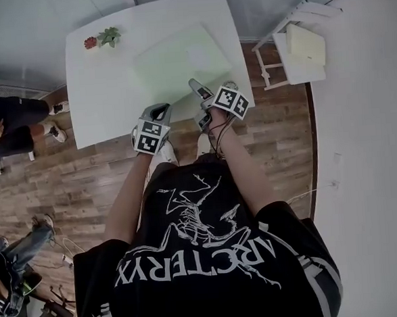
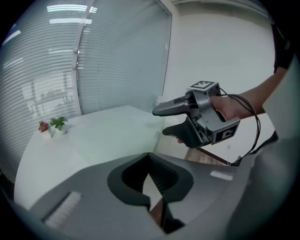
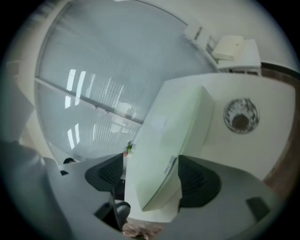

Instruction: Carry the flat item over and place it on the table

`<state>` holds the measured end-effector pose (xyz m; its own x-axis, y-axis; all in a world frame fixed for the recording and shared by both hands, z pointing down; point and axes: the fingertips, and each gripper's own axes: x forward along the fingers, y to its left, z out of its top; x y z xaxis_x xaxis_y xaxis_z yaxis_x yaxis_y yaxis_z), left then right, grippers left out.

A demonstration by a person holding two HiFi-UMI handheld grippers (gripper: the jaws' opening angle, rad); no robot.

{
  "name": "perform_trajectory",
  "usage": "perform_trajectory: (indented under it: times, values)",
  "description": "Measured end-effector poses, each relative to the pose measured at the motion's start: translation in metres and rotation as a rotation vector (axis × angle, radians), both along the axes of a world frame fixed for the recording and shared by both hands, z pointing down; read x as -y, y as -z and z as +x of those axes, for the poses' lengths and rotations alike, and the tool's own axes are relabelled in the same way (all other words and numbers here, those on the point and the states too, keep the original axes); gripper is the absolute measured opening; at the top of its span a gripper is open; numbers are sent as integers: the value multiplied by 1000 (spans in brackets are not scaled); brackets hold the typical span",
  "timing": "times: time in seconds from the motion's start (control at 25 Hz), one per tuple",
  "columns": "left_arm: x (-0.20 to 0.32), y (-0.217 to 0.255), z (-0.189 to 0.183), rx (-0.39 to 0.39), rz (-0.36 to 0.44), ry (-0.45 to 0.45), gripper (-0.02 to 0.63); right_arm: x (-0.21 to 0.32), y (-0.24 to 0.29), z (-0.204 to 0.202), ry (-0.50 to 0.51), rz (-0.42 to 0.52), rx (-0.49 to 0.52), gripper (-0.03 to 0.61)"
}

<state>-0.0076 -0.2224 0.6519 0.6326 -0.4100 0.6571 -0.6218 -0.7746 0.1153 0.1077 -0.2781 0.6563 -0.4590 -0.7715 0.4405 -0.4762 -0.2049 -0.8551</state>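
Right tongs (image 3: 152,174) clamp board (image 3: 174,125) edge at table (image 1: 99,93); left tongs (image 2: 149,161) closed, empty; placing step: next, settle flat, release

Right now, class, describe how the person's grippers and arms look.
Both the left gripper and right gripper are grey, with black ribbed pads and a cube of black-and-white square markers. A black cable trails from the right one. The T-shirt is black, short-sleeved, white-printed.

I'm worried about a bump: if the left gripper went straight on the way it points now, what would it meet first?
Most likely the pale green flat item lying on the white table, near its closest corner. The left gripper is shut and empty. Depth is unclear, so it might pass just above.
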Motion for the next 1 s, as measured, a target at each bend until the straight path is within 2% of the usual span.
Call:
perform_trajectory:
  times: [0.12,0.16,0.2,0.24,0.44,0.56,0.64,0.72,1.0]
  values:
    - [2,54,-4,-121,103,37,11,-14,58,-1,147,190,-118,366]
    - [3,76,-8,-153,144,54,11,-17,80,1,183,262,-179,299]
    - [5,99,-13,-181,188,70,11,-21,105,3,216,338,-256,149]
    - [8,123,-19,-208,234,86,11,-24,129,3,249,414,-334,70]
    - [16,242,-55,-304,443,147,11,-42,241,-9,354,753,-684,15]
    - [14,291,-72,-324,549,171,11,-50,290,-23,391,908,-887,12]
    - [13,310,-83,-324,598,193,11,-51,310,-32,402,972,-984,12]
    - [12,320,-93,-324,620,207,11,-51,320,-40,404,1002,-1030,12]
    - [13,332,-116,-310,654,234,11,-44,335,-51,363,1020,-1025,11]
